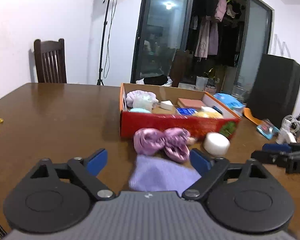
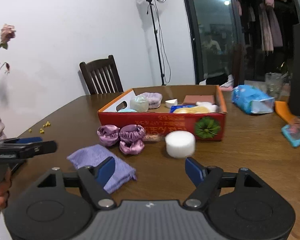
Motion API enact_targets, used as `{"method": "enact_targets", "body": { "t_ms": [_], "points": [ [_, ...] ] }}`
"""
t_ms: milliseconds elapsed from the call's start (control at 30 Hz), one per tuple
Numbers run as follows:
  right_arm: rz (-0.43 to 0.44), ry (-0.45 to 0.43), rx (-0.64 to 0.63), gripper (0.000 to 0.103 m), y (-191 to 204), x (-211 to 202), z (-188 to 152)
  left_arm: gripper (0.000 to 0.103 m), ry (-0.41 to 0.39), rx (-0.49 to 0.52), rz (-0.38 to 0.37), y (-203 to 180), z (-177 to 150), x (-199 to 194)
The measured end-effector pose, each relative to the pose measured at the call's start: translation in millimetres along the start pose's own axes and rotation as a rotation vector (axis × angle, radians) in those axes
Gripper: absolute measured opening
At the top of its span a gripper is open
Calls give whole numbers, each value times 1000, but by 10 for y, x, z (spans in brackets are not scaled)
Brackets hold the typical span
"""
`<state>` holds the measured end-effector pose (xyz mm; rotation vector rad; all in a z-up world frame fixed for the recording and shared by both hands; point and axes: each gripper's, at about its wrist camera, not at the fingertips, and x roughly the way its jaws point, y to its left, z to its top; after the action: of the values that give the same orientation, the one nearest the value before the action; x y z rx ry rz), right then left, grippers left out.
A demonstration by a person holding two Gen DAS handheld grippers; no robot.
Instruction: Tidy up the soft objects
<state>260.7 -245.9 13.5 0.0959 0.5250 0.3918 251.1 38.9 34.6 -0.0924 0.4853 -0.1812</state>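
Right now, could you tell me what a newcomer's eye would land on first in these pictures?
The red cardboard box mid-table, packed with soft items. In front of it lie pink satin scrunchies, a white round sponge and, nearest, a lilac cloth between the open left gripper fingers.

Both wrist cams low over table (image 1: 56,110), facing red box (image 2: 162,124) close-up; left cam sits further left
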Motion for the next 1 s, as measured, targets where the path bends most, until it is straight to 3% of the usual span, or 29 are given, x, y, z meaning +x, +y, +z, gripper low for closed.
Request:
{"method": "enact_targets", "body": {
  "t_ms": [100,233,333,367,467,533,833,900,1000],
  "points": [
    [1,4,16,71,29,402,151,79,45,-24,-32,133,182,461],
    [18,44,50,61,48,964,301,76,142,-30,-53,276,239,1015],
    [30,58,88,56,57,1250,339,63,161,-75,-80,387,179,1224],
    [32,59,97,54,64,1328,341,55,155,-99,-114,433,149,1247],
    [23,80,91,37,82,1514,327,32,149,-156,-210,552,97,1251],
    [31,88,86,30,95,1559,268,29,154,-165,-233,588,85,1242],
    [37,133,6,24,213,1628,109,32,182,-203,-252,665,23,1295],
    [24,130,-18,14,241,1622,93,24,171,-196,-249,651,40,1278],
    [32,126,-26,9,274,1548,131,14,162,-187,-210,565,131,1160]
  ]
}}
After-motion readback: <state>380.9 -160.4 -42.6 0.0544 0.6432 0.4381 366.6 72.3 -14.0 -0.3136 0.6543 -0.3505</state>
